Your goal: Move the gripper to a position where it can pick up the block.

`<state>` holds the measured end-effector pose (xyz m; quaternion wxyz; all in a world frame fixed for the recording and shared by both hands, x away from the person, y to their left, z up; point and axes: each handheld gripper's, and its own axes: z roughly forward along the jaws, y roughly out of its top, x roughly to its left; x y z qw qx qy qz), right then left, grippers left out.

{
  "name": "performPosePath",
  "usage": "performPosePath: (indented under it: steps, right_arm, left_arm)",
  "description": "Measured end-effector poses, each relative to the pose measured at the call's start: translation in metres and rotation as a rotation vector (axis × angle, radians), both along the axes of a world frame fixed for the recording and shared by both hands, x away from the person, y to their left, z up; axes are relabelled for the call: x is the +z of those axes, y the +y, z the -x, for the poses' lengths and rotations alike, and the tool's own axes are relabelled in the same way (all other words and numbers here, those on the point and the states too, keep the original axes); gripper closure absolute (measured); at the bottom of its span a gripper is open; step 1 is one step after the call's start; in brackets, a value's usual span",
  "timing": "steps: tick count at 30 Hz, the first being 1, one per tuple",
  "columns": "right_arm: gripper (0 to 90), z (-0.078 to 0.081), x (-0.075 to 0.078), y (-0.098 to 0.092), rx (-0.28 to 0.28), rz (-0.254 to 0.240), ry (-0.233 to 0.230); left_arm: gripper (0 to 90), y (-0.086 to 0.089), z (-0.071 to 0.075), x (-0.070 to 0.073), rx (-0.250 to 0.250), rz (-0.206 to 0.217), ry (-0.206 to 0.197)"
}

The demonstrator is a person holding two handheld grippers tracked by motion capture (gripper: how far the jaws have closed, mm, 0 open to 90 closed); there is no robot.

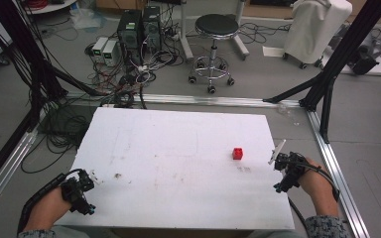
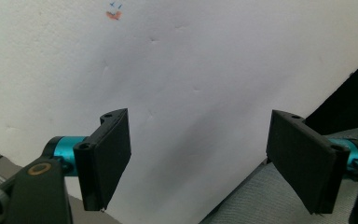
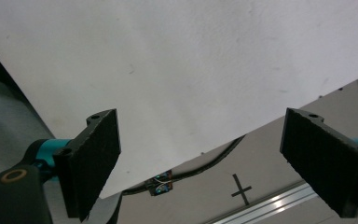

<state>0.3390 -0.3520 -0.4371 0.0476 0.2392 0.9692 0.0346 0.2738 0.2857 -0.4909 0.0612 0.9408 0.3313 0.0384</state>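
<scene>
High view: a white table [image 1: 178, 148] is seen with a single red cube [image 1: 237, 153] lying on its right half, well apart from every edge except the right one, which is near. No container is seen on the board. Wide bare surface is left between the cube and the left side; only faint smudges are noted there. The left gripper [image 1: 81, 191] is held at the near-left corner, over the table's edge, with the left hand [image 1: 47, 208] coming in from the bottom. The right gripper [image 1: 286, 171] is held at the right edge, just beside the board and near the cube but apart from it, backed by the right hand [image 1: 320, 186]. A stool [image 1: 216, 29] and computer towers [image 1: 139, 29] are seen on the floor beyond the far edge.

Left gripper view: the jaws are spread wide, nothing between them. White board is seen ahead, its edge running diagonally at lower right, with grey cloth below it. A small orange mark [image 2: 114, 15] is seen near the top.

Right gripper view: jaws likewise spread wide, released, nothing gripped. The board's edge is crossed diagonally between the jaws; below it lie grey floor, a black cross mark [image 3: 241, 190], a cable and an aluminium rail [image 3: 270, 205].
</scene>
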Motion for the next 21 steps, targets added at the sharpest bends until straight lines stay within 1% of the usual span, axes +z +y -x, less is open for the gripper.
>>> performPosePath:
  steps: [1, 3, 4, 5, 7, 9, 10, 11, 12, 13, 14, 16, 17, 18, 19, 20, 21]
  right_arm:
    - [11.6, 0.0, 0.0, 0.0, 0.0, 0.0, 0.0]
    - [11.6, -0.005, 0.002, -0.003, 0.012, 0.003, -0.009]
    - [11.6, -0.011, 0.006, -0.005, 0.022, 0.012, -0.02]
    - [11.6, -0.011, 0.006, -0.005, 0.022, 0.012, -0.02]
    - [11.6, -0.017, 0.008, -0.006, 0.033, 0.014, -0.021]
    - [11.6, -0.023, 0.01, -0.007, 0.046, 0.016, -0.022]
    - [11.6, -0.029, 0.012, -0.006, 0.067, 0.014, -0.017]
    - [11.6, -0.029, 0.012, -0.006, 0.067, 0.014, -0.017]
    - [11.6, -0.034, 0.013, -0.004, 0.097, 0.016, -0.005]
    - [11.6, -0.034, 0.013, -0.004, 0.097, 0.016, -0.005]
    - [11.6, -0.038, 0.014, -0.001, 0.133, 0.026, 0.0]
    - [11.6, -0.043, 0.015, 0.003, 0.163, 0.025, 0.008]
    - [11.6, -0.043, 0.015, 0.003, 0.163, 0.025, 0.008]
    - [11.6, -0.046, 0.016, 0.005, 0.177, 0.025, 0.009]
    - [11.6, -0.049, 0.017, 0.006, 0.191, 0.024, 0.009]
    - [11.6, -0.051, 0.018, 0.008, 0.197, 0.026, 0.007]
    - [11.6, -0.057, 0.021, 0.011, 0.214, 0.02, 0.006]
  left_arm:
    - [22.1, 0.0, 0.0, 0.0, 0.0, 0.001, 0.003]
    - [22.1, 0.0, 0.0, 0.0, 0.0, 0.001, 0.0]
    - [22.1, 0.0, 0.0, 0.0, 0.0, 0.0, 0.002]
    - [22.1, 0.0, 0.0, 0.0, 0.0, 0.0, 0.002]
    - [22.1, 0.0, 0.0, -0.001, 0.011, 0.004, 0.005]
    - [22.1, 0.0, 0.0, -0.002, 0.005, 0.0, 0.008]
    - [22.1, 0.0, 0.0, -0.002, 0.006, 0.0, 0.01]
    - [22.1, 0.0, 0.0, -0.002, 0.008, 0.0, 0.011]
    - [22.0, 0.0, 0.0, -0.002, 0.009, 0.001, 0.012]
    - [22.0, 0.001, 0.0, -0.002, 0.011, 0.003, 0.011]
    - [22.1, 0.001, 0.001, -0.002, 0.016, 0.005, 0.005]
    - [22.1, 0.001, 0.001, -0.002, 0.017, 0.004, 0.007]
    - [22.1, 0.002, 0.001, -0.002, 0.017, 0.003, 0.009]
    - [22.1, 0.001, 0.002, -0.002, 0.022, 0.006, 0.008]
    - [22.1, 0.002, 0.001, -0.002, 0.012, -0.001, 0.012]
    - [22.1, 0.001, 0.002, -0.002, 0.015, -0.002, 0.012]
    - [22.1, 0.001, 0.002, -0.002, 0.016, -0.001, 0.012]
